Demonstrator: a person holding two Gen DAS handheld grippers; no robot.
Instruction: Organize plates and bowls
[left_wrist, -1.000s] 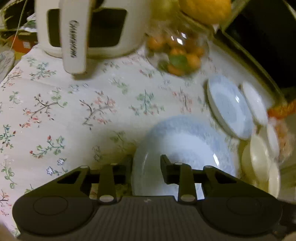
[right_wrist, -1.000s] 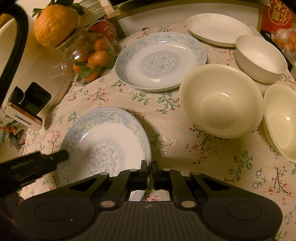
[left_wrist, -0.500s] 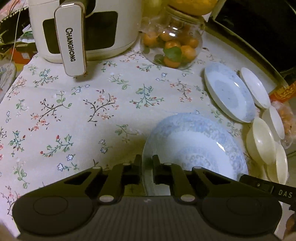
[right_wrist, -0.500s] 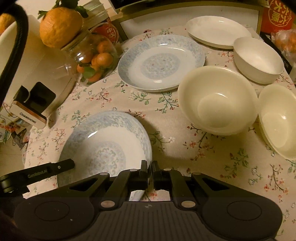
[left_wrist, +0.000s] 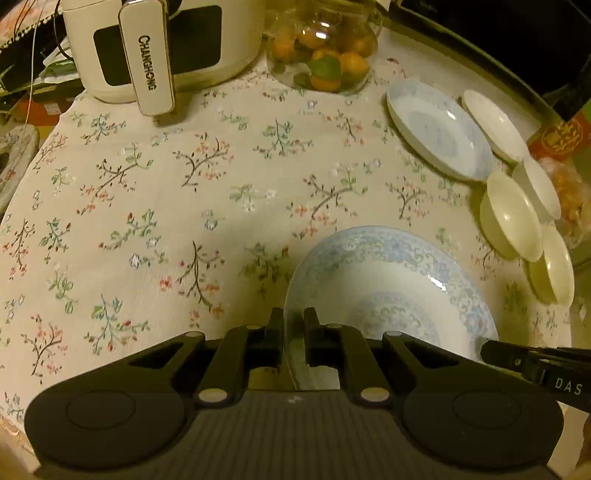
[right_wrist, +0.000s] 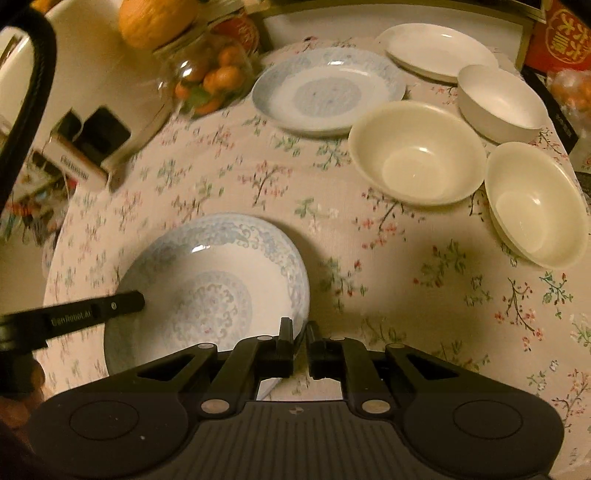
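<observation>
A blue-patterned plate hangs just above the floral tablecloth, gripped from both sides. My left gripper is shut on its left rim. My right gripper is on the opposite rim; its jaws are just starting to ease open, with the rim still pinched between the pads. Each view shows the other gripper's black finger at the plate's edge. A second blue plate, a white plate, two cream bowls and a white bowl sit at the far right.
A glass jar of small oranges and a white appliance with a handle stand at the back of the table. A red box lies behind the bowls. Bare tablecloth stretches left of the held plate.
My left gripper has closed from partly open onto the plate's rim. Both grippers and the plate have then shifted together across the table and come up slightly.
</observation>
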